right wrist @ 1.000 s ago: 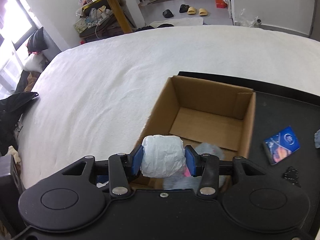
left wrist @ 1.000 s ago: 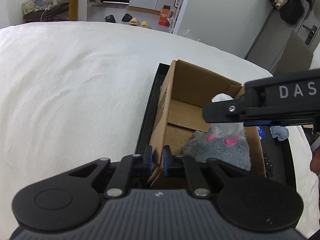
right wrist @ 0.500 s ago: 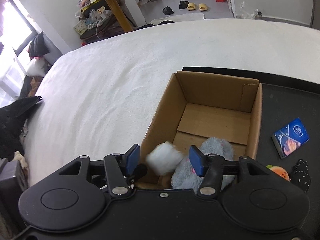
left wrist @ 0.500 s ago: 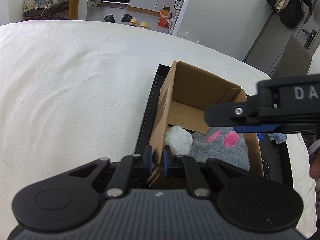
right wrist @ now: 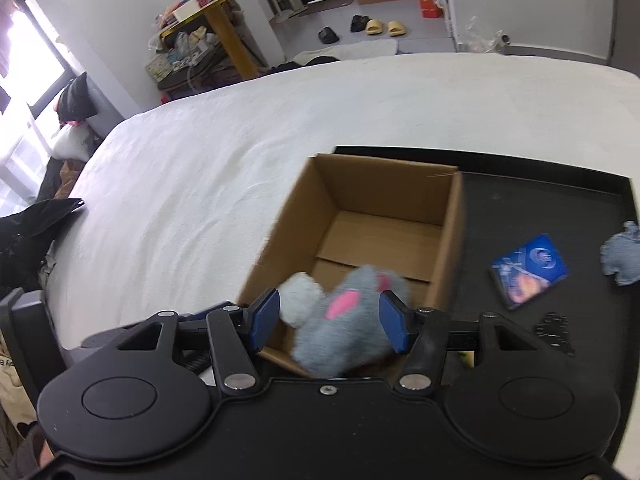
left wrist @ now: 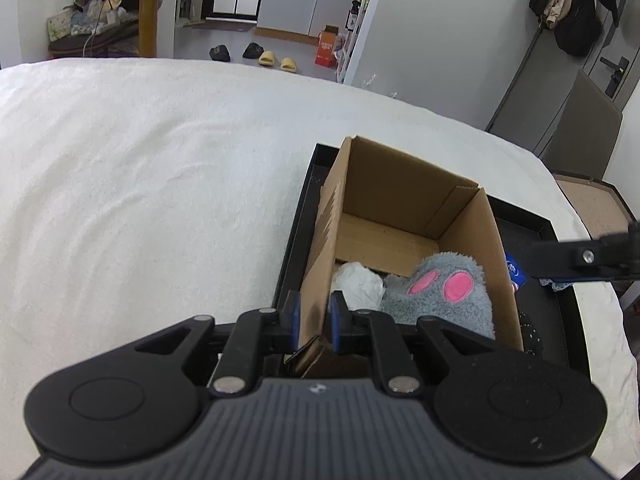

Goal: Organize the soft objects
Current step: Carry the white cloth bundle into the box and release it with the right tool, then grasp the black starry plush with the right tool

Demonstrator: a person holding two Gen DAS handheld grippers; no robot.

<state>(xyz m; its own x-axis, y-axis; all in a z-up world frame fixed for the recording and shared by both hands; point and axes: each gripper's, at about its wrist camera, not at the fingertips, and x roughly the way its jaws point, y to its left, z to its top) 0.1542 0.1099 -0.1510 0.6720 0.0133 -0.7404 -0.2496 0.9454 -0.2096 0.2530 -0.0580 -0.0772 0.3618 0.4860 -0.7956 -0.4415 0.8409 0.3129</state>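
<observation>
Left claw [left wrist: 313, 322] clamped on near-left wall of open brown cardboard box [left wrist: 404, 184], which sits on black tray [right wrist: 560, 200] on the white bed [left wrist: 160, 184]. Crumpled white paper wad [left wrist: 358, 282] and grey plush toy with pink patches [left wrist: 444, 292] lie inside. Right claw [right wrist: 328, 322] jaws apart, nothing gripped, above the plush.

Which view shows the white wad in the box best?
Left wrist: the white wad lies sharp against the box wall, beside the grey plush. The right wrist view shows it blurred, partly hidden behind that plush.
</observation>
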